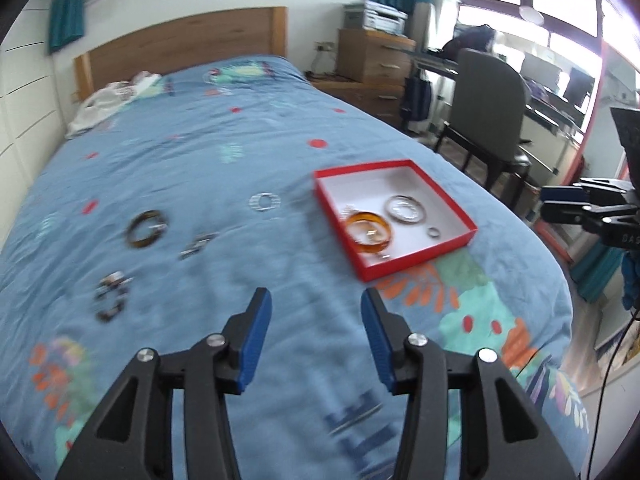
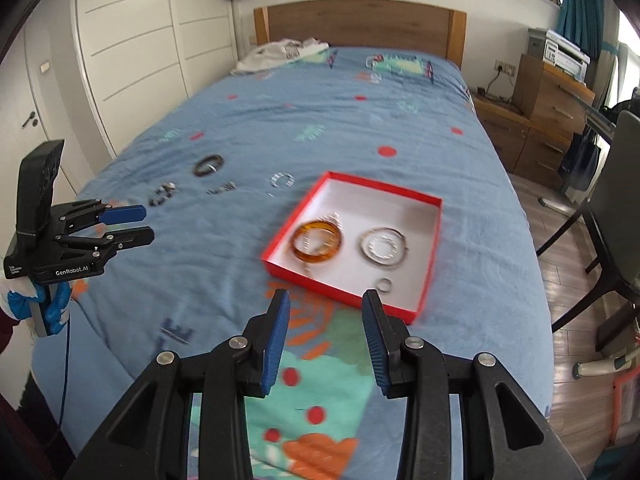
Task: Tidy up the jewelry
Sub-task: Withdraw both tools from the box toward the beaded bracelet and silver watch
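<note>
A red box [image 1: 464, 204] [image 2: 434, 240] lies on the blue bedspread. It holds an amber bangle [image 1: 369, 231] [image 2: 318, 241], silver bangles [image 1: 405, 209] [image 2: 383, 252] and a small ring [image 1: 433, 233] [image 2: 385, 284]. Left of it on the cover lie a silver bracelet [image 1: 264, 202] [image 2: 282, 181], a dark bangle [image 1: 146, 229] [image 2: 208, 165], a small silver piece [image 1: 197, 245] [image 2: 221, 189] and a beaded bracelet [image 1: 111, 295] [image 2: 162, 195]. My left gripper [image 1: 316, 304] [image 2: 140, 224] is open and empty above the cover. My right gripper [image 2: 325, 300] [image 1: 550, 200] is open and empty before the box's near edge.
A wooden headboard [image 2: 360, 24] and crumpled white cloth [image 2: 280, 54] are at the bed's far end. A grey chair [image 1: 488, 92], a desk and drawers [image 2: 548, 108] stand right of the bed. White wardrobe doors [image 2: 132, 40] are on the left.
</note>
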A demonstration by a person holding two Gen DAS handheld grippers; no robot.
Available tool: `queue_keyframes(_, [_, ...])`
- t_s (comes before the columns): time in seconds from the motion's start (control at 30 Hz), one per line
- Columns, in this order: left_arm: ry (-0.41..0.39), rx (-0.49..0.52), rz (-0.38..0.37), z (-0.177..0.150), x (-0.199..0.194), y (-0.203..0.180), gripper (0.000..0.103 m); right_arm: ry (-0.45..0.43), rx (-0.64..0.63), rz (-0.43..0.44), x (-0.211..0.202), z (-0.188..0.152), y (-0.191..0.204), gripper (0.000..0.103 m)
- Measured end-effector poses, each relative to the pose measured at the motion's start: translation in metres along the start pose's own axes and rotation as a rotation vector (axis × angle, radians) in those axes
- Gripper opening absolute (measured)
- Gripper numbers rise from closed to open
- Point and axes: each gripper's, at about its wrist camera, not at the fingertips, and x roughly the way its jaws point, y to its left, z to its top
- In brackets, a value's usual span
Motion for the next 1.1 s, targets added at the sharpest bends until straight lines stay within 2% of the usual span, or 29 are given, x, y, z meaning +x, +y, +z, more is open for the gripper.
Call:
queue_keyframes(0.33, [-0.069, -0.109, 0.162, -0.046, -0.088, 0.098, 0.046, -0.055, -0.029, 0.008, -0.028, 0.014, 0.069, 0.039])
queue_keyframes(0.43, [-0.086, -0.140, 0.209, -0.055, -0.104, 0.125, 0.049, -0.069, -0.033, 0.015, -0.025, 0.022, 0.088, 0.045])
queue_keyframes(0.57, [-0.095, -0.189, 0.268, -0.065, -0.113, 0.155, 0.052, -0.074, -0.031, 0.040, -0.010, 0.032, 0.106, 0.045])
queue_keyframes(0.8, [-0.058, -0.266, 0.309, -0.073, -0.089, 0.190, 0.053, -0.066, -0.023, 0.088, 0.034, 0.046, 0.132, 0.045])
queue_keyframes(1.1, [-0.010, -0.283, 0.264, -0.058, -0.018, 0.212, 0.054, -0.030, 0.011, 0.130, 0.108, 0.062, 0.143, 0.045])
